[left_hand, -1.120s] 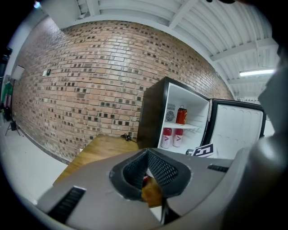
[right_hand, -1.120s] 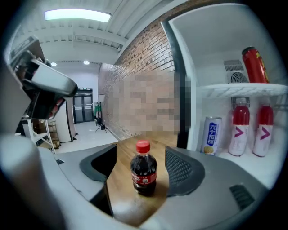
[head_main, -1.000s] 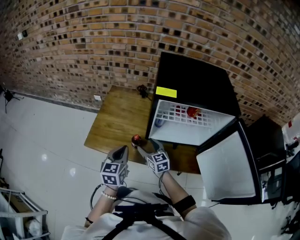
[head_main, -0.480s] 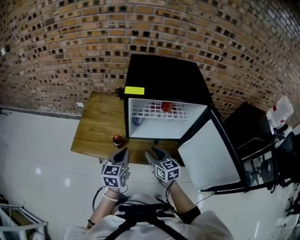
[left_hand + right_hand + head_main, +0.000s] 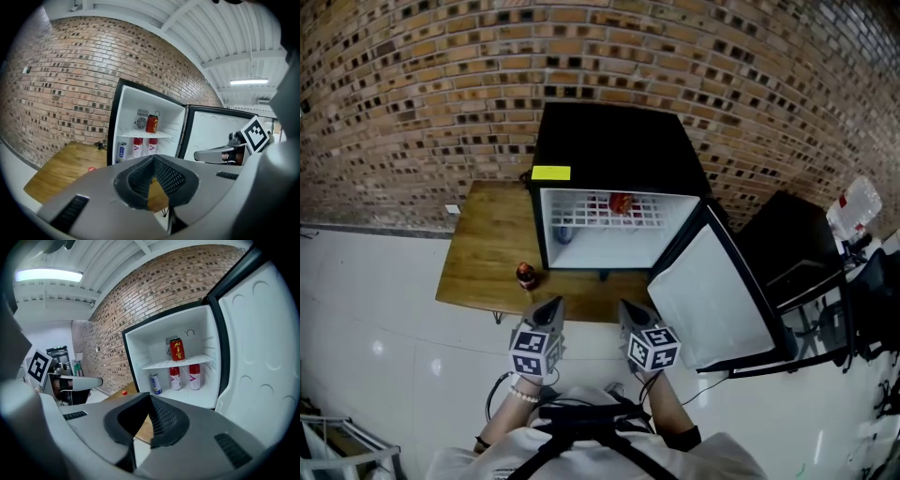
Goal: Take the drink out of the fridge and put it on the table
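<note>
A dark drink bottle with a red cap (image 5: 525,275) stands on the wooden table (image 5: 483,248), left of the open black fridge (image 5: 619,150). Its cap (image 5: 124,393) peeks over the jaws in the right gripper view. Inside the fridge are a red can (image 5: 176,349) on the shelf, two red-capped bottles (image 5: 175,378) and a blue-white can (image 5: 154,383) below. My left gripper (image 5: 550,306) and right gripper (image 5: 628,307) hover side by side off the table's near edge. Both are shut with nothing between the pads, well short of the bottle.
The fridge door (image 5: 712,291) hangs wide open to the right, past the table's edge. A black stand (image 5: 792,253) sits further right. A brick wall (image 5: 441,112) runs behind, and a plug and cable (image 5: 98,145) lie at the table's back. White tiled floor (image 5: 375,319) is to the left.
My right gripper has drawn back from the bottle toward me and its jaws have shut on nothing. The bottle stays standing on the table. The left gripper has barely moved.
</note>
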Tool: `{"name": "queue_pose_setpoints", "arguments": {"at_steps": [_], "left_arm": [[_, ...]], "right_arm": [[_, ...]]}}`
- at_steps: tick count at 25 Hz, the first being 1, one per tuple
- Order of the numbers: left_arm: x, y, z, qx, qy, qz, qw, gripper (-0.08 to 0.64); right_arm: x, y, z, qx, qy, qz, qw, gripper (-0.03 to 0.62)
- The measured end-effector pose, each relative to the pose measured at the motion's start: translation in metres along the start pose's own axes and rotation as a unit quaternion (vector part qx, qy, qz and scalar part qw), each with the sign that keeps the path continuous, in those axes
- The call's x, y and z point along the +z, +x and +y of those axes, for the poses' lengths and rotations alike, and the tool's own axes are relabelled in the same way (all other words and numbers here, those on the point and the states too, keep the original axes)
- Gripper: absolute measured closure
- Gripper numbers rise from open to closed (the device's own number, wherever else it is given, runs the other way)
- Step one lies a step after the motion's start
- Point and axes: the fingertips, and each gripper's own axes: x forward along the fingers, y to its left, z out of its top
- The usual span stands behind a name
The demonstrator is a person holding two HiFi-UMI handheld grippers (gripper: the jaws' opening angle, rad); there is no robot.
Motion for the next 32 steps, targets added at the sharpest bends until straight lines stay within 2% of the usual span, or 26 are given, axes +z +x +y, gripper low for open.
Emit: {"name": "queue_pose_setpoints", "arguments": {"at_steps": [4,8,11,21,32], "left_arm": [[-0.001,-0.002,-0.004,-0.010,0.007,0.007,0.9999,0.558],[0.000,0.001,-0.005,-0.017,0.015,0.003,0.9997,0.558],[0.001,0.003,-0.007,-0.019,0.017,0.002,0.9997,0.558],[0.001,0.001,-0.004,-0.013,0.008,0.005,0.9999,0.558],[0.003,0.001,-0.003,-0.007,0.009,0.000,0.9999,0.558]], "right_arm": [[-0.003,-0.013,-0.007,-0.022,0.020,-0.009,1.000,0.592],[-0.005,-0.018,-0.015,-0.043,0.010,-0.005,0.999,0.592],[-0.004,-0.019,-0.017,-0.043,0.021,-0.009,0.999,0.592],[0.002,-0.014,-0.007,-0.033,0.007,-0.010,0.999,0.592],[0.006,-0.017,-0.010,-0.045,0.000,-0.022,0.999,0.592]]}}
